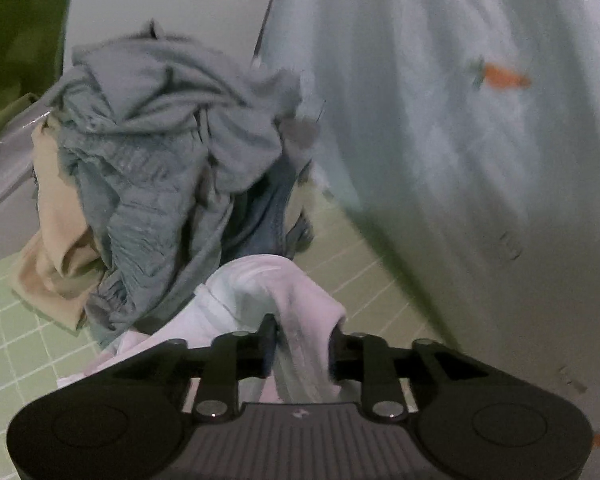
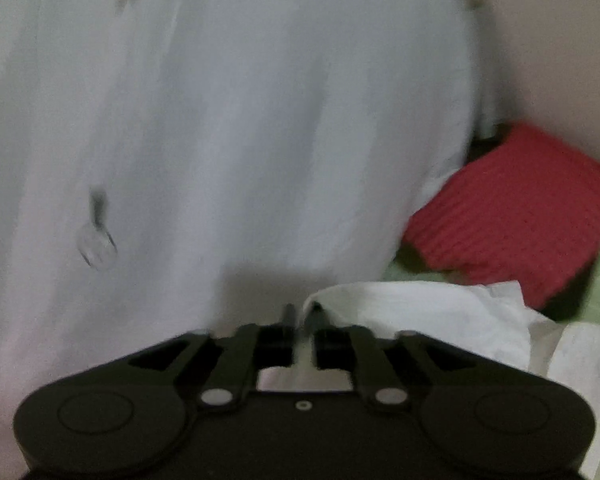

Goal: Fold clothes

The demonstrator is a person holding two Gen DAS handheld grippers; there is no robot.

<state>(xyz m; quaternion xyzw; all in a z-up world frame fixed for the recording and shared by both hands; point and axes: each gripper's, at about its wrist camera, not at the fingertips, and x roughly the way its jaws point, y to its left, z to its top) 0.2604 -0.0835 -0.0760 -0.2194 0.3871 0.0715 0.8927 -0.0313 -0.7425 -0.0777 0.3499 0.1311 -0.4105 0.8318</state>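
So both grippers have hold of the same white shirt (image 1: 440,140), the pale one with little orange carrot prints (image 1: 504,76) on it. The left gripper (image 1: 302,332) is pinching a thick bunch of the white fabric between its fingers, and you can see the cloth squeezed in the gap and spilling out toward 12 o'clock. The right gripper (image 2: 300,316) has its fingers pressed nearly together, with what looks like a thin edge of the same shirt caught in between, though that view is blurry so I wouldn't swear to it.

The shirt hangs up off the green grid mat (image 1: 28,340) like a big sheet, filling the 1 to 4 o'clock side of the left view and most of the right view. A clear button (image 2: 98,246) shows at about 9 o'clock in the right view.

Unfolded stuff waits at 10 o'clock in the left view: a crumpled grey-blue garment (image 1: 152,152) on top of a beige one (image 1: 56,248). A red knit piece (image 2: 516,208) sits at 3 o'clock in the right view.

My read: this is the lift-and-spread step, before any actual folding. Next move probably calls for pulling the two grips apart to get the shirt taut, then laying it flat on the mat clear of the pile.
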